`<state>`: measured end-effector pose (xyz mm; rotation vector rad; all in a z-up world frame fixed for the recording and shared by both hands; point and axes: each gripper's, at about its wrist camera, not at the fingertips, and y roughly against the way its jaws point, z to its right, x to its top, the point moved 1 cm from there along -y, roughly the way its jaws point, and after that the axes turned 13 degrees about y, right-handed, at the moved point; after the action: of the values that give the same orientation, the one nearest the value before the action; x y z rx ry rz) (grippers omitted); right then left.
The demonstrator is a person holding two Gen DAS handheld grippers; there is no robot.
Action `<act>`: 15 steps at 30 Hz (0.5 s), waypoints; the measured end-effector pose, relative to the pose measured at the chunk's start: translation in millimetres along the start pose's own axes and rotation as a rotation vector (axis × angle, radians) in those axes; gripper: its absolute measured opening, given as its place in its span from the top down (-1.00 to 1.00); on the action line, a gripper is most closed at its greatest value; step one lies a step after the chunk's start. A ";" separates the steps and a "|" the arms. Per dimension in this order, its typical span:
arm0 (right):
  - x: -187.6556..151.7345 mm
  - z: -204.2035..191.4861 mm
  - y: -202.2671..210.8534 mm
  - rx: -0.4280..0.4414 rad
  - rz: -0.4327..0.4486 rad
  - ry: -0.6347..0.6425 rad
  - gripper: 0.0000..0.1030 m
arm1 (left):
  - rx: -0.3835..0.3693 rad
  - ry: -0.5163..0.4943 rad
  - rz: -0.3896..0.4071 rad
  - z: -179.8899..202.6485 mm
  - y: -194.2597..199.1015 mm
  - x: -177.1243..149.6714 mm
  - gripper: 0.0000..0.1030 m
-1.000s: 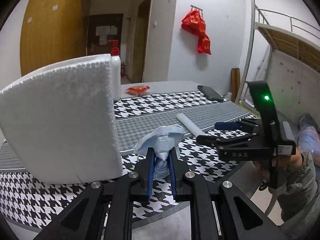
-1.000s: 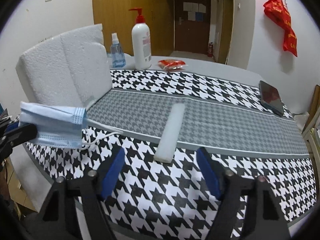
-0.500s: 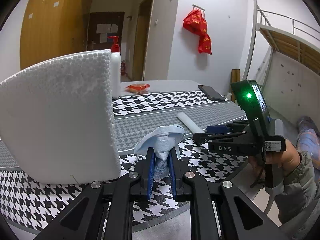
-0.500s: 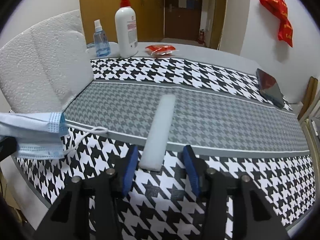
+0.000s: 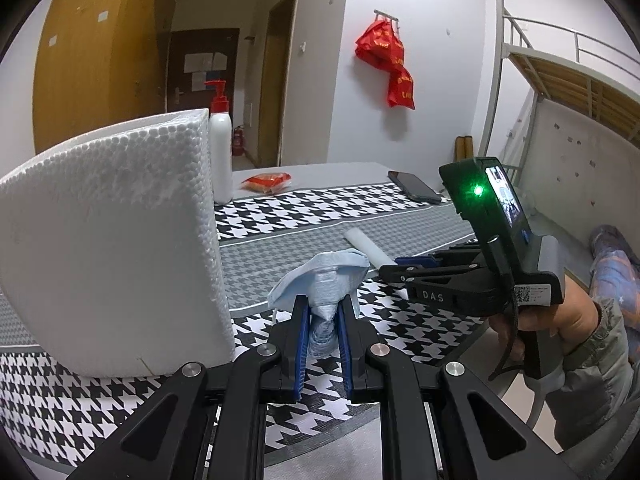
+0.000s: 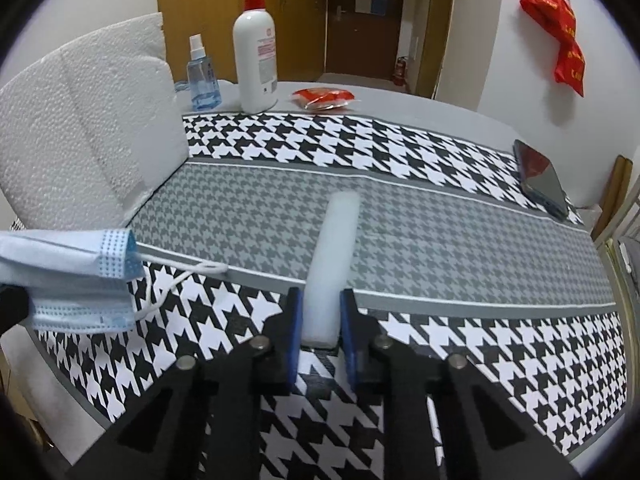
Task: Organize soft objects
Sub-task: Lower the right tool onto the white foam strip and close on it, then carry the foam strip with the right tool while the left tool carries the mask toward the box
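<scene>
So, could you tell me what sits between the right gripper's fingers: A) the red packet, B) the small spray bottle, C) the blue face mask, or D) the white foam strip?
D: in the right wrist view, the near end of the white foam strip lies between the pads of the closing right gripper.

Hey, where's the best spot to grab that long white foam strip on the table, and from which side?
Grip the white foam strip at its near end, across its narrow width, coming from the table's front edge: it lies flat, pointing away. The right gripper is closing there now.
</scene>
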<state>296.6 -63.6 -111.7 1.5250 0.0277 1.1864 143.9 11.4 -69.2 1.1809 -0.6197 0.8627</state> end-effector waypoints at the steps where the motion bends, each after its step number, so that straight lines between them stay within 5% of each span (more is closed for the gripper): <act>1: -0.2 -0.5 1.3 -0.001 0.001 -0.002 0.60 | -0.001 -0.001 0.001 -0.9 0.5 0.4 0.71; 15: 1.5 -10.5 33.4 0.007 0.073 -0.011 0.60 | -0.010 -0.016 0.026 -2.2 16.1 -1.0 0.71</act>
<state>271.6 -66.9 -87.3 1.5497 -0.0321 1.2369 129.8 15.5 -62.1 1.1740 -0.6527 0.8719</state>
